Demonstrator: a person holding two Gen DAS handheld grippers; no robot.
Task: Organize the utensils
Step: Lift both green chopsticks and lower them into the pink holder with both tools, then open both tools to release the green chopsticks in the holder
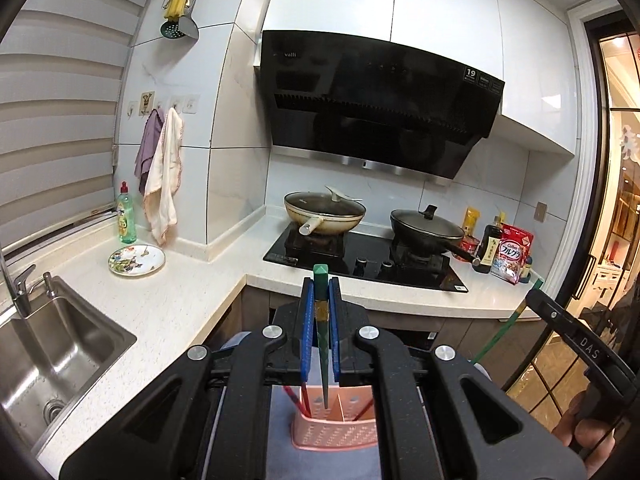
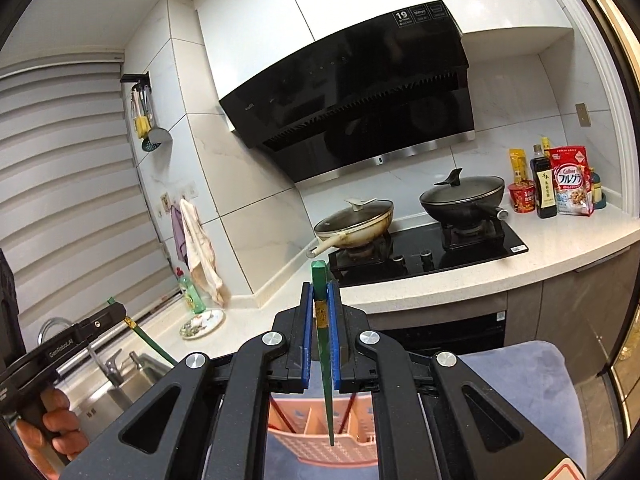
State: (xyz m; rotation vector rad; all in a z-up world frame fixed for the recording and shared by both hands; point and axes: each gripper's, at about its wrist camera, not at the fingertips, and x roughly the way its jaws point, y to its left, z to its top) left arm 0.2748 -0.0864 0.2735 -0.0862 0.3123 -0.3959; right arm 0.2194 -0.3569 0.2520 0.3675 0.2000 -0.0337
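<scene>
Left wrist view: the left gripper clamps a green chopstick between its blue pads. The stick's long axis runs near vertical at frame centre, blunt end up, tapered tip down over a pink utensil basket at the lower edge, which holds red chopsticks. The basket stands on a blue-grey cushioned surface. Behind lie a white countertop, a steel sink at lower left, a black hob bearing two lidded pans, and a range hood above.

Right wrist view: the right gripper likewise pinches a second green chopstick, upright, tip down over the basket. At lower left a hand grips the left tool's handle, that tool angled toward upper right.
</scene>
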